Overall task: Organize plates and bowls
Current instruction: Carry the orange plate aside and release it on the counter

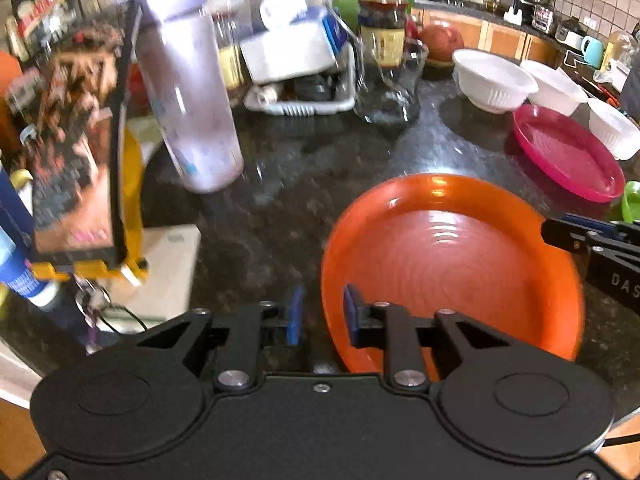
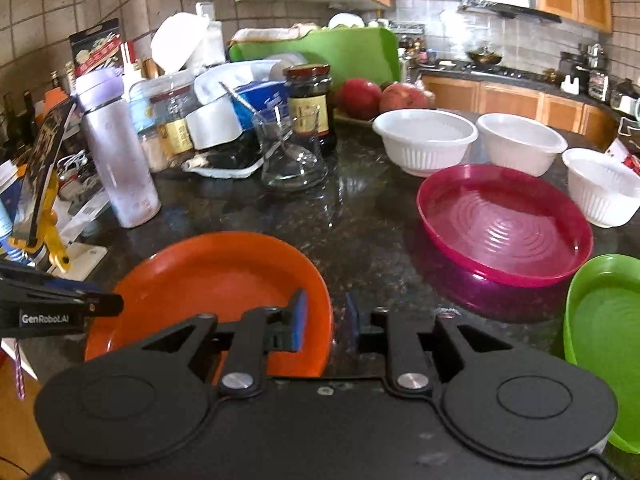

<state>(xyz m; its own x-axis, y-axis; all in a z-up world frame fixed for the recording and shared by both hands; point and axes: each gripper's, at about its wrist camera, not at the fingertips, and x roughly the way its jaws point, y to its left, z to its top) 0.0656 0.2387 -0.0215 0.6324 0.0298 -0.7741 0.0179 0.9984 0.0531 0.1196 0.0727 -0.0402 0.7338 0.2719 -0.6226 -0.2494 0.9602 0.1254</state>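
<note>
The left wrist view shows the left hand-held gripper (image 1: 322,315) with its blue-padded jaws apart, straddling the near-left rim of the round orange plastic plate (image 1: 452,264), which lies flat on the dark speckled stone bench (image 1: 280,200); neither pad visibly presses the rim. At the right edge of this view the other tool's black arm carries the letters "DAS", the rest cut off. Only this view shows the leaning phone-like screen in a yellow stand (image 1: 80,152) up close, though blurred.

The right wrist view shows the right hand-held gripper (image 2: 325,322), jaws likewise apart across the orange plate's right rim, the left pad over the plate and the right pad outside it, without a visible clamp. Here the left tool's arm reads "GenRobot.AI". This view alone shows the whole round magenta plastic plate (image 2: 504,224) and much of the green plastic plate (image 2: 604,340) beside it, plus all three white ribbed plastic bowls (image 2: 426,140) along the back. A dark jar with a yellow label (image 2: 310,100) stands behind a clear glass pitcher (image 2: 292,152); its writing is unreadable. A tall lilac bottle (image 2: 120,152) stands at the left.
</note>
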